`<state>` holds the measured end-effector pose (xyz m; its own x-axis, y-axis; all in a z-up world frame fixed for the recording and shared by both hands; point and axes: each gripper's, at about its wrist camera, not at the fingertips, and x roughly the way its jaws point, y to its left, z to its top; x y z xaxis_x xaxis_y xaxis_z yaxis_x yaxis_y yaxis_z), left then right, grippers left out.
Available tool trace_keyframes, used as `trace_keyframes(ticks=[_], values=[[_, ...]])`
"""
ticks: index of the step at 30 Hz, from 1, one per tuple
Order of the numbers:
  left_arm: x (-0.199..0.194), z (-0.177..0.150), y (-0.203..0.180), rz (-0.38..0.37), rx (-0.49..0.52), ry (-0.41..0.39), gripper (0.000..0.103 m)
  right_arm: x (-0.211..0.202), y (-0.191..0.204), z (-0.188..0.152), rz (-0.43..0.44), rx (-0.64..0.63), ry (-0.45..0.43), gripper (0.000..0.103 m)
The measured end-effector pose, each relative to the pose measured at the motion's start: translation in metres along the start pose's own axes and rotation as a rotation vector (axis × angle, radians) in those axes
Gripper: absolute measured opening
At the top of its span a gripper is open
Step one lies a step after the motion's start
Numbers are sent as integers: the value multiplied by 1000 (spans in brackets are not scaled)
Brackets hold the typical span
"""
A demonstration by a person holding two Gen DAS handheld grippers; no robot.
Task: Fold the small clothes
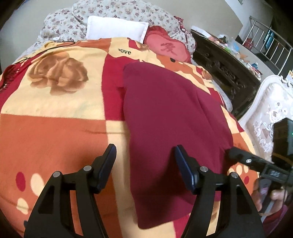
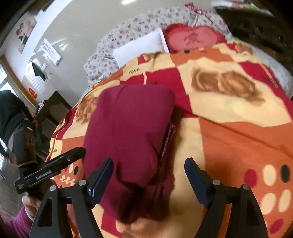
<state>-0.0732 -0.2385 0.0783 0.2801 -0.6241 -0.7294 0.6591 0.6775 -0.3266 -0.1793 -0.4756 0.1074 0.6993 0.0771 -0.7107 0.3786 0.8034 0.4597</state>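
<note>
A maroon garment lies folded into a long strip on the patterned blanket. My left gripper is open over its near left edge; the cloth runs between the fingers and no pad presses on it. One finger of my right gripper shows at the garment's right edge. In the right wrist view the garment has a rounded folded top layer with a seam strip at its right side. My right gripper hangs open over the near end. The left gripper's finger sits at the left.
At the head of the bed are a white pillow, a red heart cushion and a floral quilt. Dark carved furniture and a white padded headboard stand beside the bed on the right. A hand grips the right tool.
</note>
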Motion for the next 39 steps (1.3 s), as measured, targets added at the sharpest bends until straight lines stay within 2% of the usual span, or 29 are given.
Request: trace_keyframes(ticks=[5, 8, 13, 17, 19, 21, 22, 24, 26, 28, 32, 39], values=[[8, 6, -1, -13, 8, 2, 67, 21, -9, 4, 19, 25, 25, 78], [13, 8, -1, -19, 12, -1, 72, 27, -12, 6, 34, 31, 30, 80], [22, 9, 1, -42, -2, -2, 79, 40, -19, 9, 73, 54, 47, 86], [34, 9, 0, -72, -6, 15, 80, 51, -29, 7, 128, 104, 61, 91], [39, 10, 0, -80, -18, 23, 83, 53, -30, 6, 142, 108, 55, 92], [44, 10, 2, -80, -40, 30, 91, 55, -29, 7, 154, 99, 50, 92], [47, 10, 3, -97, -60, 39, 91, 56, -27, 8, 156, 90, 49, 90], [52, 9, 5, -133, -82, 69, 89, 54, -20, 8, 163, 65, 40, 74], [51, 10, 2, -166, -82, 75, 77, 49, -8, 8, 126, 19, 32, 58], [43, 9, -3, -150, -58, 65, 72, 42, 3, 7, 106, -18, 22, 50], [22, 9, -3, -159, -52, 58, 64, 24, 26, 3, 82, -75, -1, 45], [-55, -12, 9, -114, -29, 14, 63, -4, 75, -23, 167, -103, 23, 44]])
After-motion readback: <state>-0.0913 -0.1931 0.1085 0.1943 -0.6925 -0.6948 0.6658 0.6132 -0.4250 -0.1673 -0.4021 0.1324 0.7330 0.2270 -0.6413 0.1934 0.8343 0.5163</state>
